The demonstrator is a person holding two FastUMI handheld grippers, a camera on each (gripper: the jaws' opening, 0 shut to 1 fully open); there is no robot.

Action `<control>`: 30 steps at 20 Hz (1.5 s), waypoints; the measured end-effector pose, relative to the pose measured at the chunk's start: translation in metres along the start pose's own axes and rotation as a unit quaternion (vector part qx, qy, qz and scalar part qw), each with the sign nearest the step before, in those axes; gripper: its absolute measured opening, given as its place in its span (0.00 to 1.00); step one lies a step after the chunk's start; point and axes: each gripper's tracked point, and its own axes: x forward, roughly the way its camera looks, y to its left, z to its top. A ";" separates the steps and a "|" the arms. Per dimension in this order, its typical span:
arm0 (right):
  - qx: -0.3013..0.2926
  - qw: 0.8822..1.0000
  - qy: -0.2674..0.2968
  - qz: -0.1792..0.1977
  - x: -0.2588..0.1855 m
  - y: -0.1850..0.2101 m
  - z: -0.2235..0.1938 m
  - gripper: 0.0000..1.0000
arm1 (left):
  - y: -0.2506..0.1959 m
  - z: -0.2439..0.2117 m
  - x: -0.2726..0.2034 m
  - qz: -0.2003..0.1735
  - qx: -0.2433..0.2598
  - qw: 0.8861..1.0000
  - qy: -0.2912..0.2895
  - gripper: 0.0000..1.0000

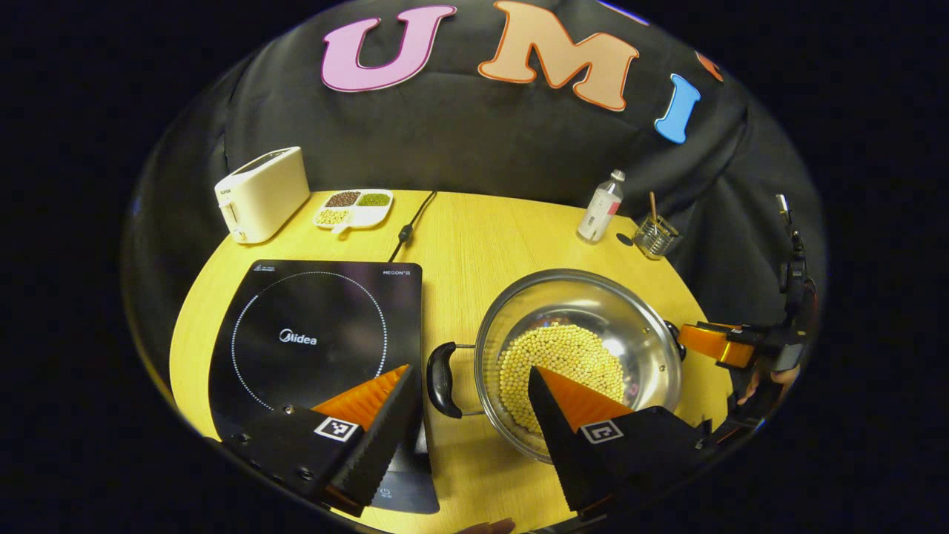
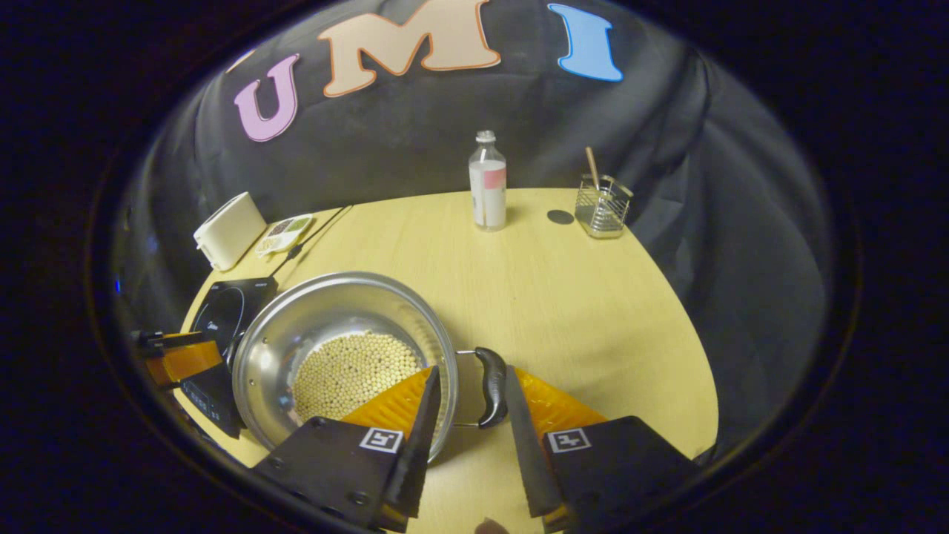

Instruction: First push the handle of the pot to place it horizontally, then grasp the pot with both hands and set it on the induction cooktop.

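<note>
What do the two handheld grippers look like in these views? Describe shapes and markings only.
Each gripper, left gripper and right gripper, has two wedge-shaped fingers tapering to points, with ribbed inner faces and serrated edges. Each finger base carries a small square black-and-white coded tag, and screw heads show on the housings.

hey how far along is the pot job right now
Done, apparently: both pot handles lie level. In hand: the left claw is open around the left handle, and the right claw is open around the right handle; neither has closed. Left: grip both, lift the pot, which sits on the table with beans inside, and set it on the induction cooktop.
</note>
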 end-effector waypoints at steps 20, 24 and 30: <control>0.040 0.995 0.089 0.021 0.054 -0.017 -0.042 0.66 | -0.009 -0.034 0.080 0.028 0.034 0.994 0.100 0.87; 0.063 0.993 0.094 0.032 0.051 -0.016 -0.040 0.56 | -0.011 -0.033 0.082 0.013 0.012 0.995 0.099 0.74; 0.073 0.992 0.092 0.048 0.038 -0.007 -0.027 0.47 | -0.010 -0.023 0.054 0.020 -0.011 0.995 0.093 0.65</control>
